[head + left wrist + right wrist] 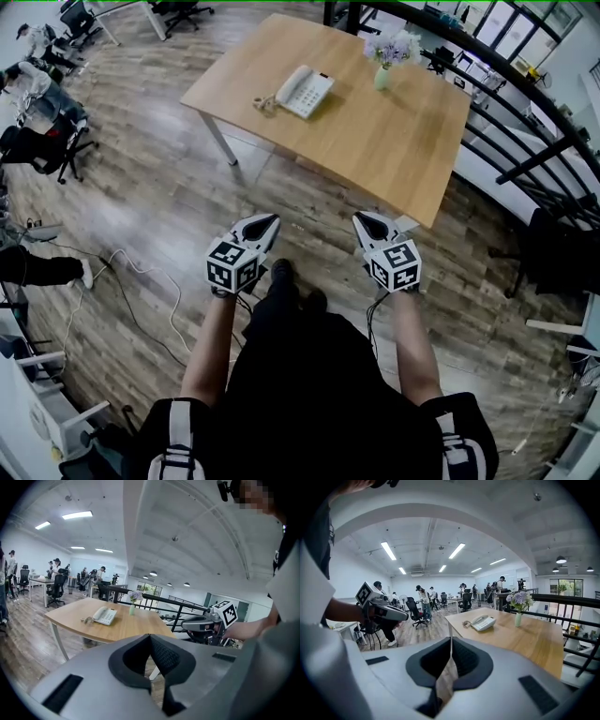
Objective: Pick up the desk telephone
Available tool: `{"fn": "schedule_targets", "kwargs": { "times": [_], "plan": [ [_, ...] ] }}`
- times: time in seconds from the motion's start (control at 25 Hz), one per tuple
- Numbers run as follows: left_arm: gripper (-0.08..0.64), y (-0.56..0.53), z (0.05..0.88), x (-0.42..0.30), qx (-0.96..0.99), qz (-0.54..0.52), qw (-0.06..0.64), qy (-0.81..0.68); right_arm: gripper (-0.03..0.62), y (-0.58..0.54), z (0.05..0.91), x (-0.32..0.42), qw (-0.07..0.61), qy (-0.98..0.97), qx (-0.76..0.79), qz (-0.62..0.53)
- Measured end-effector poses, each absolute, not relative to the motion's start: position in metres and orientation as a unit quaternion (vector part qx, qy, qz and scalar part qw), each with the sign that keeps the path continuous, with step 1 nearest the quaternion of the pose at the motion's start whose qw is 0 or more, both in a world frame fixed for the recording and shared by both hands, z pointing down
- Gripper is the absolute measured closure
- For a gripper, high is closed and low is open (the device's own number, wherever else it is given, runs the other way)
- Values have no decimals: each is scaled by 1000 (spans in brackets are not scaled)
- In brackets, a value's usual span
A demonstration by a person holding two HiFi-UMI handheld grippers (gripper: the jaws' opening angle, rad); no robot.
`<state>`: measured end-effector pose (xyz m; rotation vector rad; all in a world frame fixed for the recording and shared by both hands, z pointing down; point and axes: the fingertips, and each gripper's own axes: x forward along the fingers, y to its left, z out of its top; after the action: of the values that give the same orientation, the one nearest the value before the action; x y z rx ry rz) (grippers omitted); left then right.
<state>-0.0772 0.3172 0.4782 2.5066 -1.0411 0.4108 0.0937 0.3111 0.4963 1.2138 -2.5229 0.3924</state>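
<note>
In the head view we hold the left gripper (265, 223) and right gripper (367, 223) well short of the table (375, 150), where the desk telephone (305, 91) lies far left, while the left gripper view, then the right gripper view, show jaws pressed together, empty.

Left gripper (270, 221), right gripper (362, 219): pale grey shells, black jaw pads. Behind each, a cube (232, 265) with black-and-white square markers. Person: black top (309, 394), black shoes (281, 273), white-striped shoulder straps (175, 441).
</note>
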Motion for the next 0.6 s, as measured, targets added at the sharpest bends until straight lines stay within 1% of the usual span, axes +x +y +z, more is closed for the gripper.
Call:
{"fn": "schedule_targets", "kwargs": {
  "times": [0.6],
  "plan": [
    [538,297,478,-95,887,138,203,-391,566,289,499,87,156,-881,422,148]
  ]
}}
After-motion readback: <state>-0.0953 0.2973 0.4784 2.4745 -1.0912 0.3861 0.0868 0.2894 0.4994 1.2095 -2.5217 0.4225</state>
